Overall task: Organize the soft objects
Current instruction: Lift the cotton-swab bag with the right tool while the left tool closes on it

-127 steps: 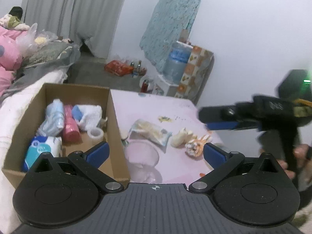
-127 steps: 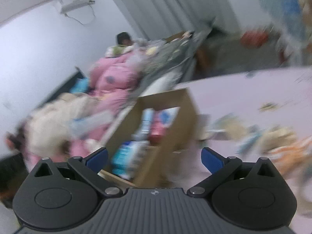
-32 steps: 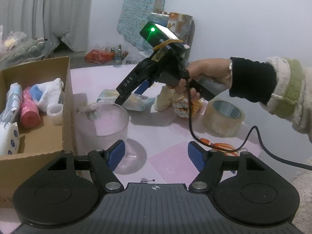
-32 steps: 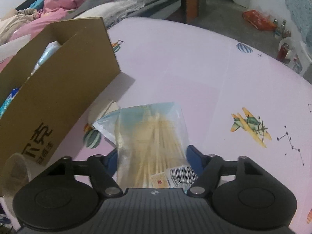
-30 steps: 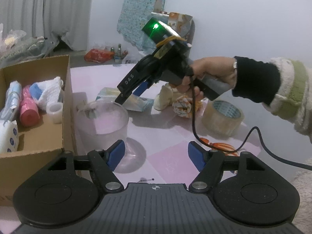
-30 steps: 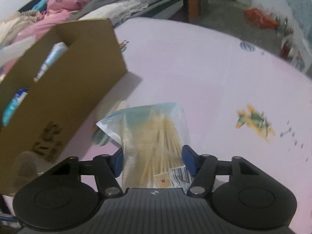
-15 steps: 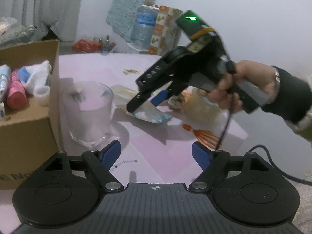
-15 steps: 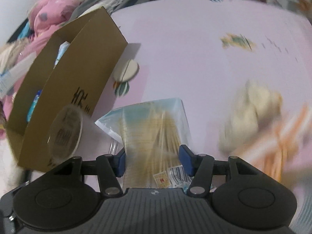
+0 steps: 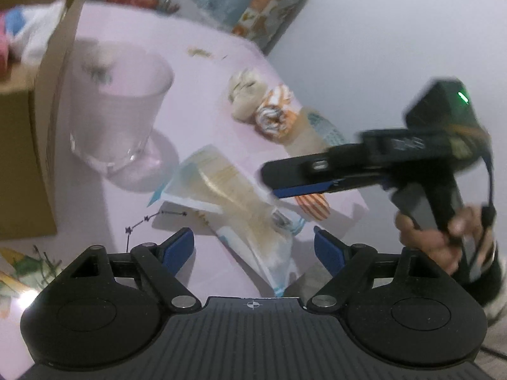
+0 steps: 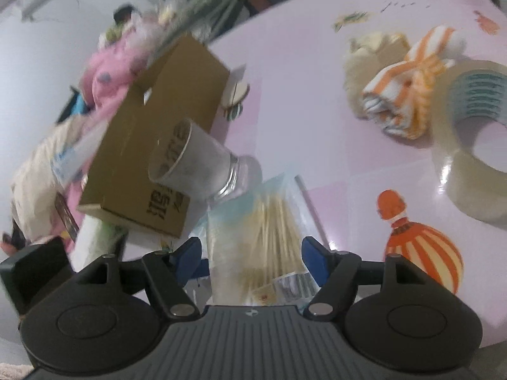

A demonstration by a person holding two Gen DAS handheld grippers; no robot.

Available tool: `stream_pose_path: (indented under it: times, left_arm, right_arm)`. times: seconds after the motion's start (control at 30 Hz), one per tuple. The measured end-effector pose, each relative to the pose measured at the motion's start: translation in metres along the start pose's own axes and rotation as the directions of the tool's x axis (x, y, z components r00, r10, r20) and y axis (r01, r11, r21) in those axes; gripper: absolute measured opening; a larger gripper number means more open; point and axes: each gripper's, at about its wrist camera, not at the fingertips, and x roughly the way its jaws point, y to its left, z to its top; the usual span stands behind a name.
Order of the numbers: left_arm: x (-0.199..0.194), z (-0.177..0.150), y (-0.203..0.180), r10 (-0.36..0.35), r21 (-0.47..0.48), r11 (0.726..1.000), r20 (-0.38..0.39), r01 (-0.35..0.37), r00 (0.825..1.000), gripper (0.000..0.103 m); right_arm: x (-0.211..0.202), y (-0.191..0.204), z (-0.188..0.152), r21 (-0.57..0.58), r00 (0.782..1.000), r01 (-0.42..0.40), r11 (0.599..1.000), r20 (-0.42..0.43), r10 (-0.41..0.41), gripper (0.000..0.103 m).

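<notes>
A clear bag of cotton swabs (image 9: 234,196) lies slanted on the pink table (image 9: 202,72), in front of the glass cup (image 9: 120,107). My left gripper (image 9: 253,247) is open, its blue pads standing wide on either side of the bag's near end without touching it. My right gripper (image 10: 252,256) has the same bag (image 10: 266,234) between its fingers; its jaws are opening and the pads stand off the plastic. In the left wrist view, a hand holds the right gripper (image 9: 272,183) level above the bag. A cream soft roll (image 10: 364,60) and an orange striped sock (image 10: 402,95) lie farther back.
A cardboard box (image 10: 152,145) with several items stands left of the glass cup (image 10: 202,167). A big roll of tape (image 10: 469,145) sits at the right by the socks. A small wooden disc (image 10: 236,93) lies beside the box. Bedding is piled beyond the table.
The right gripper carried the swab bag from beside the box to the table's near side, and its jaws have widened. The left gripper tipped down, so the bag now lies between its fingers.
</notes>
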Motion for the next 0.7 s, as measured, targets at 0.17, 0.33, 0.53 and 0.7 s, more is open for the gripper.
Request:
stream_pose_path:
  times: [0.17, 0.33, 0.53, 0.7]
  left_arm:
    - [0.01, 0.002, 0.007, 0.015, -0.066, 0.998, -0.032, -0.017, 0.999, 0.081]
    - [0.018, 0.007, 0.001, 0.037, -0.06, 0.997, -0.036, -0.039, 0.999, 0.077]
    - [0.022, 0.011, -0.005, 0.085, -0.057, 0.995, -0.015, -0.086, 0.996, 0.064]
    - [0.015, 0.01, 0.0, 0.143, -0.089, 0.986, 0.01, -0.142, 0.99, 0.035]
  right_arm:
    - [-0.001, -0.016, -0.004, 0.026, 0.996, 0.003, 1.0, 0.084, -0.006, 0.045]
    - [0.016, -0.026, -0.006, 0.03, 0.996, -0.032, 0.999, 0.08, 0.029, 0.036]
    - [0.024, -0.033, -0.011, 0.055, 0.99, -0.125, 0.991, 0.07, 0.122, 0.031]
    - [0.025, -0.029, -0.014, 0.045, 0.988, -0.141, 0.989, 0.062, 0.138, 0.031]
